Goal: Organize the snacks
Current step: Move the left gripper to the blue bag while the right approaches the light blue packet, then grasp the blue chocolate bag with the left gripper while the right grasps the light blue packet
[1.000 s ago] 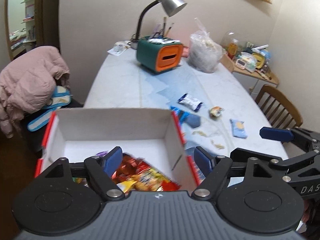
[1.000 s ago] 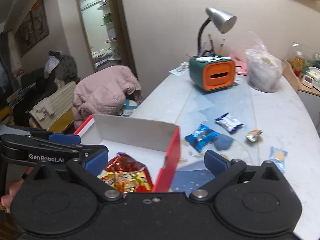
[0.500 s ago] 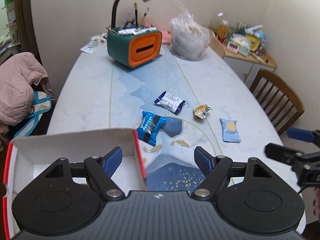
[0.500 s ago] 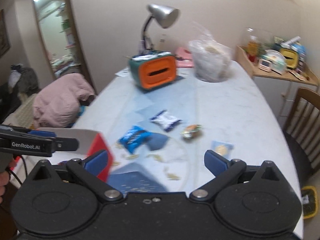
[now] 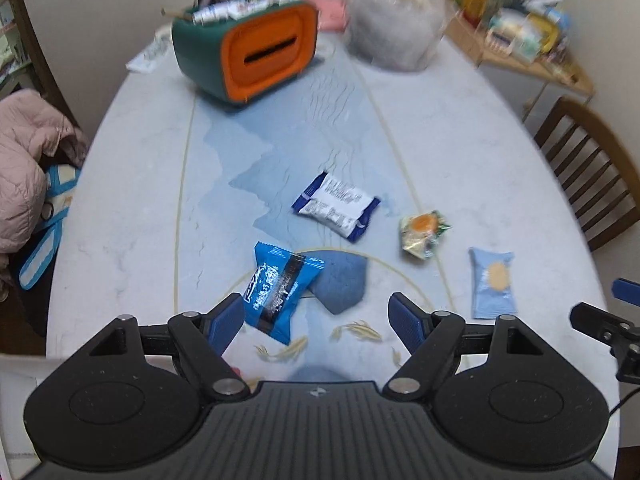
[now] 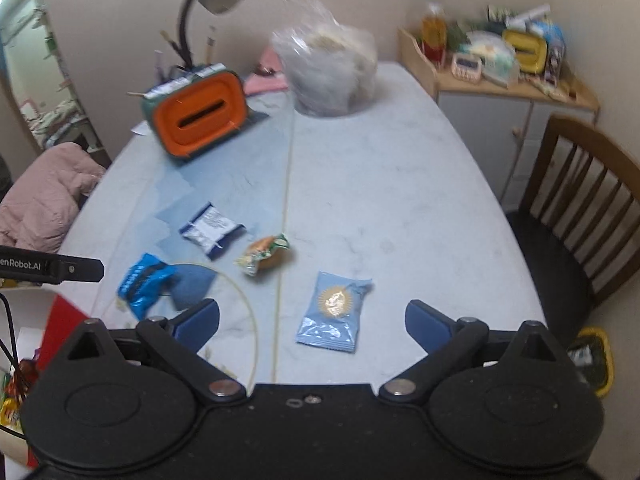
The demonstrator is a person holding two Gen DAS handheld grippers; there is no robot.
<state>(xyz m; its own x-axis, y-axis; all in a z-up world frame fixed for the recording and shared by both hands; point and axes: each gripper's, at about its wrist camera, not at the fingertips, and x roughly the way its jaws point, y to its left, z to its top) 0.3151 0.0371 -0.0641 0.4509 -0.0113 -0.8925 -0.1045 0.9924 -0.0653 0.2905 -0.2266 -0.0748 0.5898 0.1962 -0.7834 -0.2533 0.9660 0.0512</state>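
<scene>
We hold both grippers over the tabletop (image 5: 132, 216), each with jaws wide and nothing between them. The left gripper (image 5: 316, 322) hangs just above a bright blue packet (image 5: 278, 288), whose near edge lies by the left finger. The right gripper (image 6: 312, 324) hangs over a pale blue biscuit packet (image 6: 334, 312). At the left edge of the right view we see the red corner of a box (image 6: 60, 316), with snacks inside. Farther out lie a crumpled gold wrapper (image 5: 423, 231) and a white-and-navy packet (image 5: 336, 206), apart from each other. Beyond stand an orange-faced holder (image 5: 256, 52) and a clear bag (image 6: 332, 72).
</scene>
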